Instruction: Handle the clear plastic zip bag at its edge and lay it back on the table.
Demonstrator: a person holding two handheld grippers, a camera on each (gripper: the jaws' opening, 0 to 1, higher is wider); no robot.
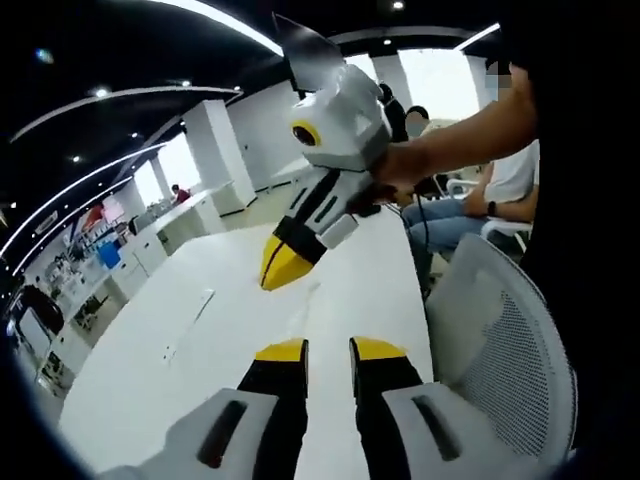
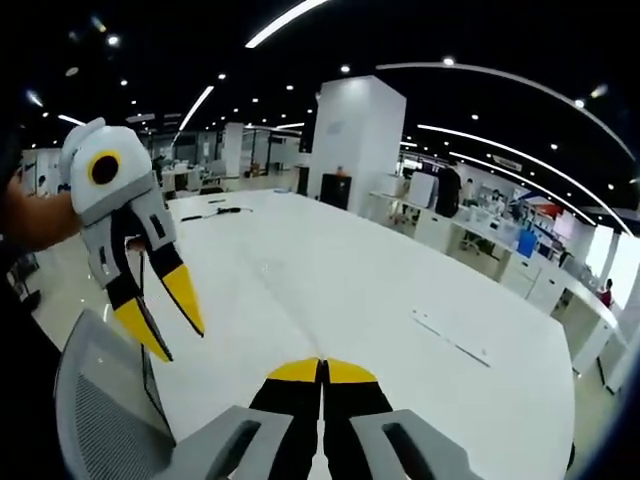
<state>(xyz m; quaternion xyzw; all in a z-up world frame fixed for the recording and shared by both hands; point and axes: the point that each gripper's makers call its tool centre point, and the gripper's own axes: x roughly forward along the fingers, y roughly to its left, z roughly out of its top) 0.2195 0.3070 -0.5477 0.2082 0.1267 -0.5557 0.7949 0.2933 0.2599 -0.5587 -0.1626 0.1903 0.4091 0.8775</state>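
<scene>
The clear plastic zip bag [image 1: 305,305] is only a faint see-through film over the white table [image 1: 150,380]. It hangs from the tips of my right gripper [image 1: 283,268] toward my left gripper [image 1: 330,350]. The left gripper's yellow-tipped jaws stand open just below the bag's lower end, with nothing clearly between them. In the right gripper view, my right gripper [image 2: 322,368] has its jaws pressed together. Faint lines of the bag [image 2: 285,300] run out ahead of them. The left gripper [image 2: 172,330] hangs at the left there, jaws spread.
A grey mesh chair [image 1: 500,340] [image 2: 100,400] stands at the near table edge. A thin flat strip [image 1: 198,305] [image 2: 450,340] lies on the table. A person [image 1: 500,190] sits beyond the table end. Desks and a white pillar [image 2: 355,140] stand farther off.
</scene>
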